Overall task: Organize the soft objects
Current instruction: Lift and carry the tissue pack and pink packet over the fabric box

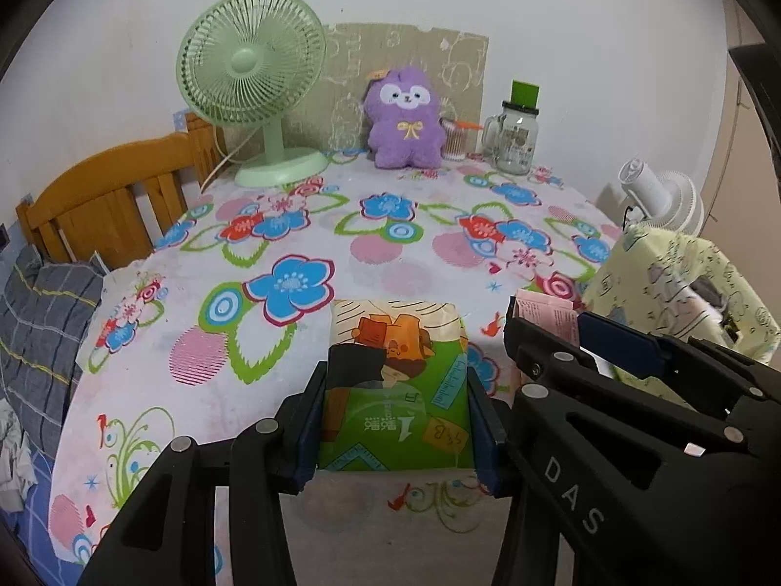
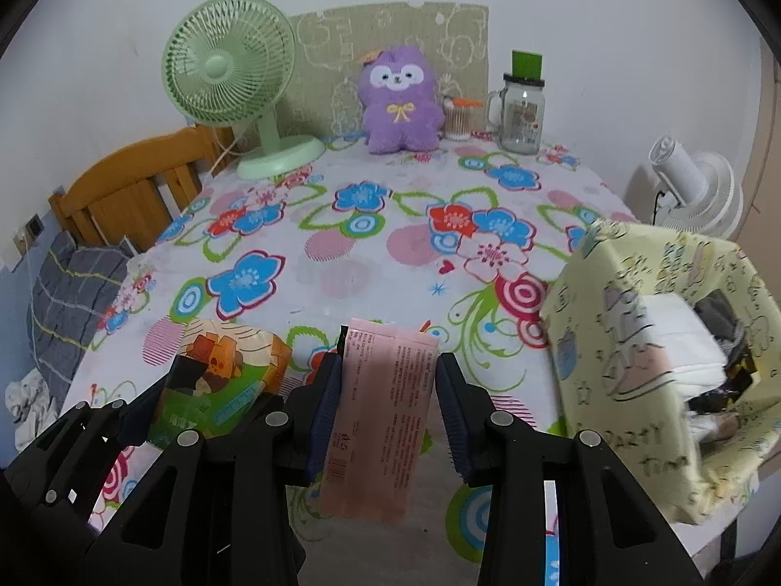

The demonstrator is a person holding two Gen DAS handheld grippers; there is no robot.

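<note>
Floral cloth covers the bench [image 2: 371, 254], where the yellow fabric organizer [image 2: 634, 342] at right gapes ready for filling, the left claw [image 1: 398, 420] pinches the green tissue pack [image 1: 395, 381] at lower centre, and the right claw [image 2: 388, 410], apparently slightly spread, straddles the pink packet [image 2: 385, 400].

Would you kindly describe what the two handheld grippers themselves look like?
Both the left gripper and the right gripper are matte black plastic linkages with slotted cut-outs and round silver pivot pins. Each finger carries a dark blue ribbed pad. The right gripper's body, seen from the left wrist camera, bears white letters "DAS". No cables or sleeves show.
</note>
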